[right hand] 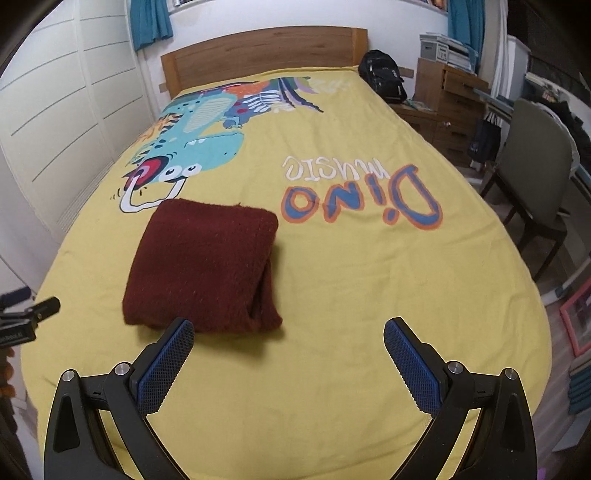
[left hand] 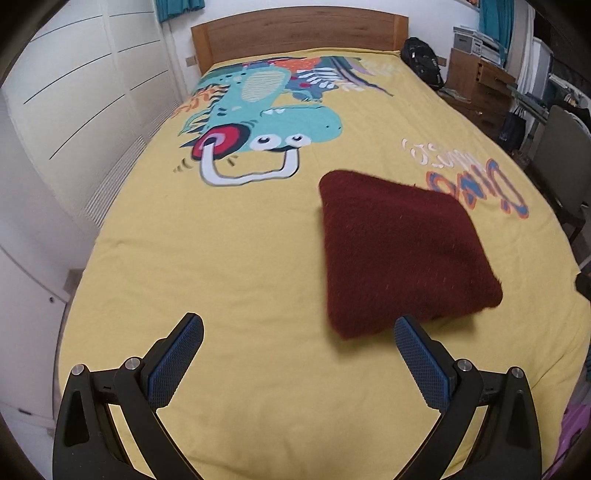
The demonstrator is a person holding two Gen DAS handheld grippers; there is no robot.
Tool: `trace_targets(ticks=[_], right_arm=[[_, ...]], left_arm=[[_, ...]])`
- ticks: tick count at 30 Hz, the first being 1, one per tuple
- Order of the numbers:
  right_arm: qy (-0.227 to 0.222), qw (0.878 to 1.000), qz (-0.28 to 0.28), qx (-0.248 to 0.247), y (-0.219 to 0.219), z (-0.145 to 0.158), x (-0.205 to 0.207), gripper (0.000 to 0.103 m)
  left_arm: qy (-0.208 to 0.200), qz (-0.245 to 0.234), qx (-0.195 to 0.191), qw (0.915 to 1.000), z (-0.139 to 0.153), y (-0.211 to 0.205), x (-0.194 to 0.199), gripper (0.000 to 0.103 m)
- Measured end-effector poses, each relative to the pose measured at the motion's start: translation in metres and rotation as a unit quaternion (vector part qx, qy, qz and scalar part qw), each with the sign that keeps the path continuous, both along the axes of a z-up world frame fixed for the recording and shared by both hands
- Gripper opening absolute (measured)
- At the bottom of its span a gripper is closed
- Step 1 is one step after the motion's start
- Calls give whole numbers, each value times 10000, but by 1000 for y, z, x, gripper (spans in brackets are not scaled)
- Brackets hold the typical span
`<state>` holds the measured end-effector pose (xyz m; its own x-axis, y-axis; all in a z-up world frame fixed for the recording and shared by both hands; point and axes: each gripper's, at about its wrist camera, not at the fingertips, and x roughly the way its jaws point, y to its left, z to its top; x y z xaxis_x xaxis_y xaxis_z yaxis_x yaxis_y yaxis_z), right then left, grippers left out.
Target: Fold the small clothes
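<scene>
A dark red fuzzy garment [left hand: 399, 251] lies folded into a thick square on the yellow bedspread [left hand: 240, 258]. In the left wrist view it is ahead and to the right. My left gripper [left hand: 298, 332] is open and empty, above the bed, just short of the garment's near corner. In the right wrist view the garment [right hand: 203, 266] is ahead and to the left, with its folded edge on the right. My right gripper [right hand: 289, 334] is open and empty, held over the bedspread [right hand: 351, 295] near the garment's front edge. The left gripper shows at the left edge of the right wrist view [right hand: 26, 317].
The bedspread has a dinosaur print [left hand: 266, 118] and "Dino music" lettering [right hand: 358, 192]. A wooden headboard [left hand: 295, 33] is at the far end. White wardrobes [left hand: 74, 110] stand to the left. A black backpack [right hand: 382, 75], wooden drawers [right hand: 450, 99] and a chair [right hand: 532, 170] stand to the right.
</scene>
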<state>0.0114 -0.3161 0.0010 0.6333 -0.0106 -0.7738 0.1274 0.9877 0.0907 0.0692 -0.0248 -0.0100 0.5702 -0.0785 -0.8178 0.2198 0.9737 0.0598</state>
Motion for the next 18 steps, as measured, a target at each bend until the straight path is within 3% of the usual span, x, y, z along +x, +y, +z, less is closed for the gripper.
trace_targets(ticks=[18], right_arm=[[67,9998,-91,-182,-1,4,-31,102]], left_arm=[[103,113,-10,9999,-9,22,-27,102]])
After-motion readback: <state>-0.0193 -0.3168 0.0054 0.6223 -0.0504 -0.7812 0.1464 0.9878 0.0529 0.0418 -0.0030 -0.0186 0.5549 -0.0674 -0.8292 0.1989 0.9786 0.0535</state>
